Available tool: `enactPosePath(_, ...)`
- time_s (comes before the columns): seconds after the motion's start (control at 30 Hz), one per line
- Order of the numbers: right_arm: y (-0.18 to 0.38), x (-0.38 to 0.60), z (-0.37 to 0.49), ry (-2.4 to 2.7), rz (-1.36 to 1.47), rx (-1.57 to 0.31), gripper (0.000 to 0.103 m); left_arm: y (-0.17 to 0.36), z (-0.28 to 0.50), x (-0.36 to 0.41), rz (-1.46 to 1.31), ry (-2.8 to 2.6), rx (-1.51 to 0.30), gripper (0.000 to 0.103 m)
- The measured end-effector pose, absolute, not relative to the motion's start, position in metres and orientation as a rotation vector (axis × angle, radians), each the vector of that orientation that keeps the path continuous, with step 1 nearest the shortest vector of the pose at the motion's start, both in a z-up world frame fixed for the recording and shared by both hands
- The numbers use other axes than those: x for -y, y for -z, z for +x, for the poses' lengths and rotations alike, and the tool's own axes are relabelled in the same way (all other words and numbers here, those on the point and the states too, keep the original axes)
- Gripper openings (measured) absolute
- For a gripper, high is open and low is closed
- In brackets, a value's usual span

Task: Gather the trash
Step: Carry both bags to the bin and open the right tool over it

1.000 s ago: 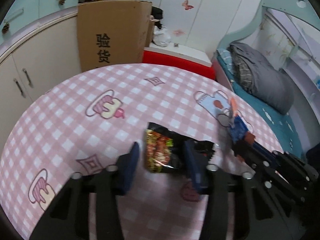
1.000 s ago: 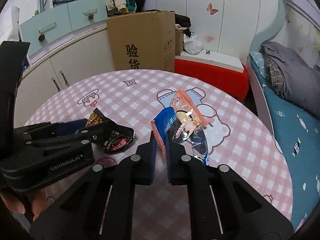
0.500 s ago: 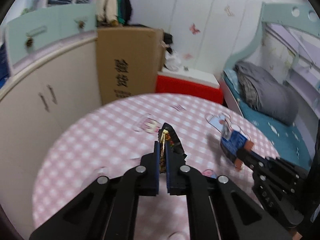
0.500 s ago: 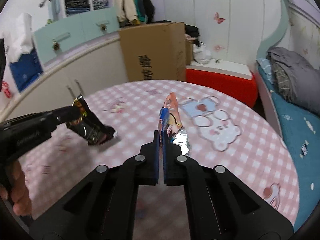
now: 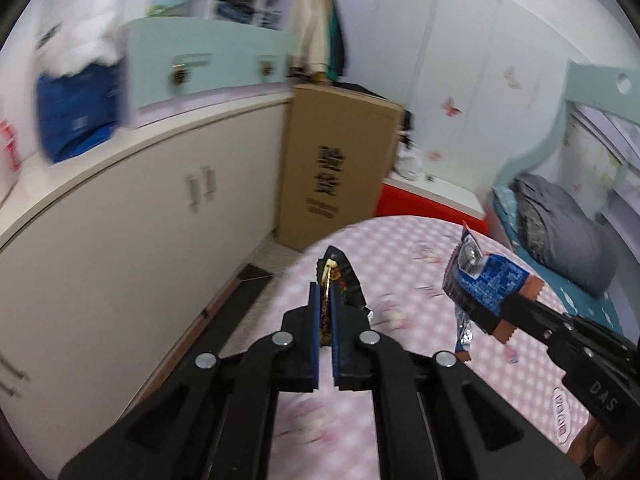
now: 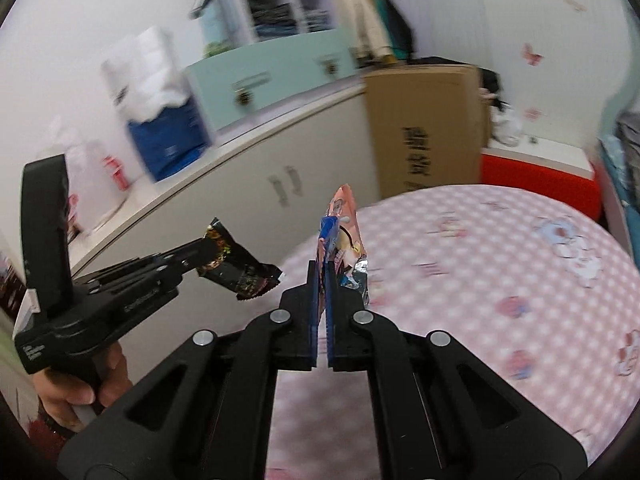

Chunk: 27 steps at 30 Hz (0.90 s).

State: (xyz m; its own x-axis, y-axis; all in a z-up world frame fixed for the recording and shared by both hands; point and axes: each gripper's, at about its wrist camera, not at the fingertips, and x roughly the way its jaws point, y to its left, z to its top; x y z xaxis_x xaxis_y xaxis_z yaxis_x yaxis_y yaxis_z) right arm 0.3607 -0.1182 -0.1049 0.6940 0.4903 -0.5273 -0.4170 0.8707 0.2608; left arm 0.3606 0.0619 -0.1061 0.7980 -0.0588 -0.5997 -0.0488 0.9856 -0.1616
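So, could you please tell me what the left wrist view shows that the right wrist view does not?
Only the left wrist view shows the grey bedding heap on the blue bed and the dark floor strip below the cream cabinets.

Only the right wrist view shows the person's left hand and the white shelf unit of folded clothes.

Both show the pink checked round table, the tall brown cardboard box, the left tongs shut on a black crinkled snack wrapper, and the right tongs shut on a blue-and-orange foil wrapper.

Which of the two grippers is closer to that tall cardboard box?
Probably the left. The left gripper, clamping the dark wrapper, hangs just before the cardboard box; the right gripper, clamping the blue wrapper, sits further off, bedside.
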Motion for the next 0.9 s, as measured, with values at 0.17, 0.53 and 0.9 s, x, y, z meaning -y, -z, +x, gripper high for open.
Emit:
enactPosePath(0.17, 0.107, 0.026, 0.332, -0.639, 0.069, -0.642, 0.003, 0.117, 0.321, -0.14, -0.219, -0.091, -0.66, 0.004)
enactPosePath(0.53, 0.191, -0.135, 0.312, -0.796, -0.029, -0.827, 0.003, 0.209, 0.262, -0.285, -0.329, -0.285, -0.798, 0.004)
enactPosePath(0.9, 0.323, -0.209, 0.332, -0.774, -0.043, -1.079, 0.003, 0.355, 0.263, -0.353, -0.438, -0.418, -1.022, 0.004)
